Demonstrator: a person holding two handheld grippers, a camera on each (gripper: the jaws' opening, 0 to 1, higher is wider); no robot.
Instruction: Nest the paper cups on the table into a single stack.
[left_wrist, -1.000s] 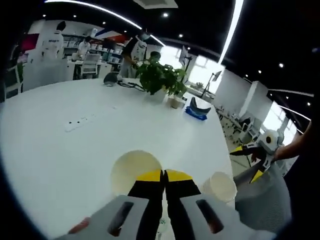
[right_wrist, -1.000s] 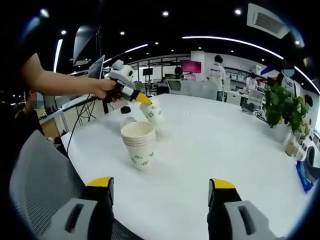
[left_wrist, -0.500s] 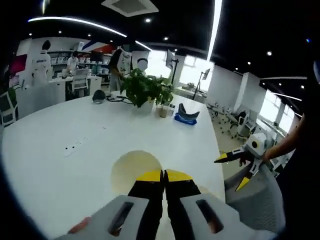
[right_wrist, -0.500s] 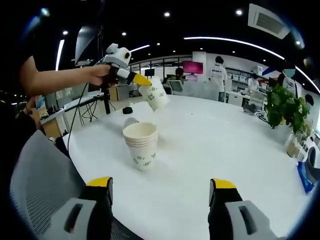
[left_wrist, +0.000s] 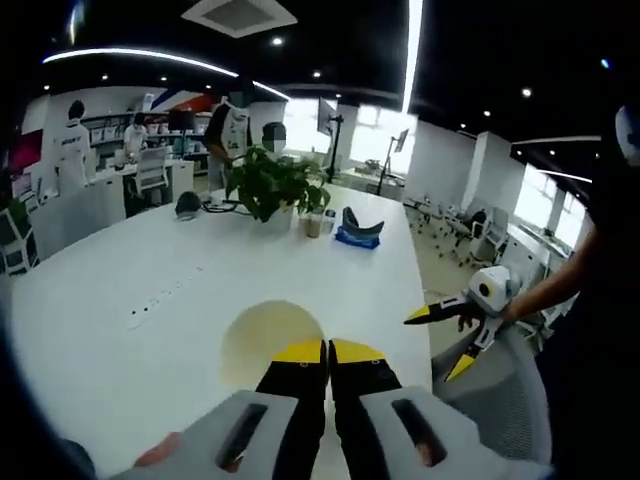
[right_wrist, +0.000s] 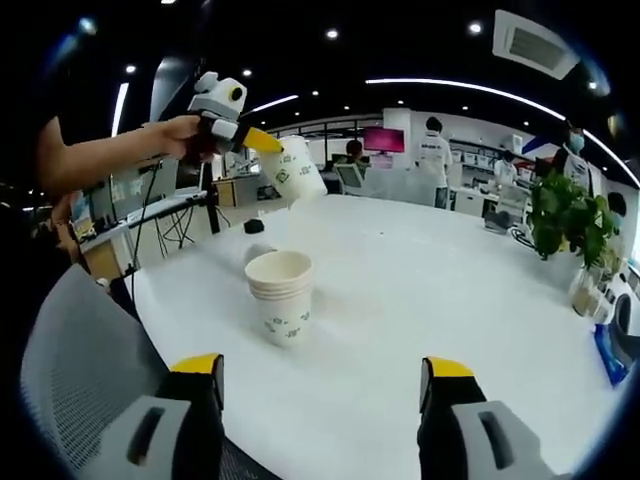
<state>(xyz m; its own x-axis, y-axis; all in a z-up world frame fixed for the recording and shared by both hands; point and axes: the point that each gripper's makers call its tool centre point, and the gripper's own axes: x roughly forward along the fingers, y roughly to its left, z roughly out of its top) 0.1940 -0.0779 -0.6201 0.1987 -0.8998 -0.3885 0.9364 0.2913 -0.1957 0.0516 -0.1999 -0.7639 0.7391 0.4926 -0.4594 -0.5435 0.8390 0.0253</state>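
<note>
Pinching a single paper cup (right_wrist: 296, 173) by its rim, the left gripper (right_wrist: 262, 142) hangs in the air above the table (right_wrist: 420, 290), its yellow-tipped jaws pressed together on the cup wall. In the left gripper view those same jaws (left_wrist: 327, 353) rise from the bottom and meet with no gap between them, and the cup's open mouth (left_wrist: 270, 340) shows as a pale round just beyond the tips. The held cup is tilted, mouth toward the gripper, and sits above and a little behind the stack of cups (right_wrist: 281, 297), clear of it. The stack stands upright on the white table, near the edge closest to the person, with a small dark object (right_wrist: 256, 226) and a small clear cup (right_wrist: 258, 253) behind it.

The right gripper (right_wrist: 320, 368) holds nothing; its two jaws stand wide apart at the bottom of the right gripper view. It also appears in the left gripper view (left_wrist: 445, 340), held off the table's edge by a hand (left_wrist: 500, 312).

Farther along the table sit a potted plant (left_wrist: 268, 187), a blue item (left_wrist: 356, 233) and a power strip (left_wrist: 166, 295). A grey chair back (right_wrist: 70, 375) stands beside the table edge.
</note>
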